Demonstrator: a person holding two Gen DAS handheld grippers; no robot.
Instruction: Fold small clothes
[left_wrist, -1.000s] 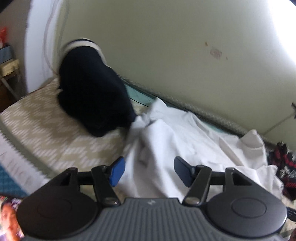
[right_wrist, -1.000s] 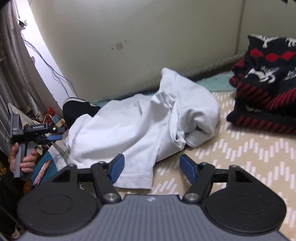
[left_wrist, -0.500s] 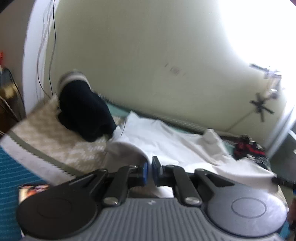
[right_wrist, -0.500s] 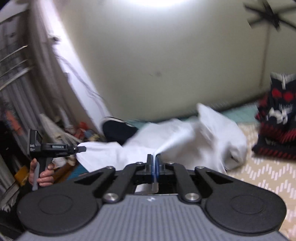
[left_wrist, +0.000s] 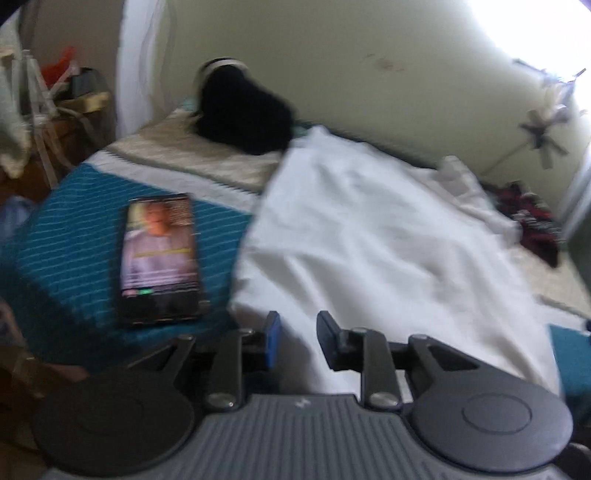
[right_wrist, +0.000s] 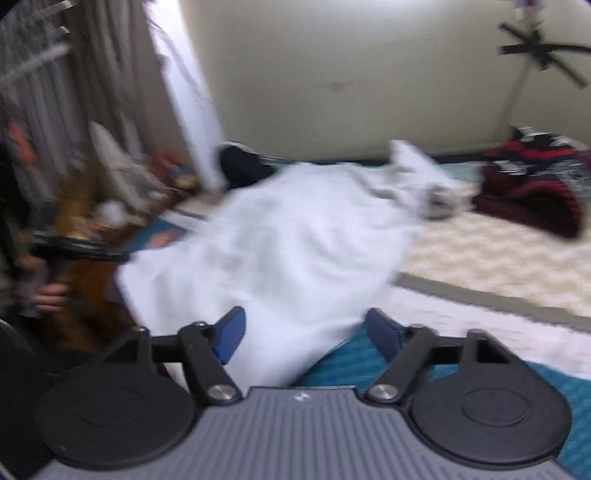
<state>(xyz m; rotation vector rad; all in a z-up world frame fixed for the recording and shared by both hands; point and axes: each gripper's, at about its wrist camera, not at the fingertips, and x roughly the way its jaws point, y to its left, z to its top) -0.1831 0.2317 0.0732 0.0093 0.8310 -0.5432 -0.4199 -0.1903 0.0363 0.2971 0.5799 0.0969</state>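
- The left gripper (left_wrist: 297, 341) is seen with fingers narrow and opening, nothing pinched; the right gripper (right_wrist: 304, 338) stands wide, opening, its fingers clear of the hem lying between them.
- 1 white garment (left_wrist: 369, 236) lies spread on the bed (left_wrist: 74, 251); its near hem could slip off the edge once released.
- 1 phone (left_wrist: 160, 254) lies just beside it and could be dragged.
- Farther off, 1 black garment (left_wrist: 243, 118) and 1 red-and-black garment (right_wrist: 532, 184) are counted.

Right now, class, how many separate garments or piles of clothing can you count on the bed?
3: a white garment spread mid-bed, a dark garment by the wall beyond it, a red-and-black pile at the far right. More may be hidden.
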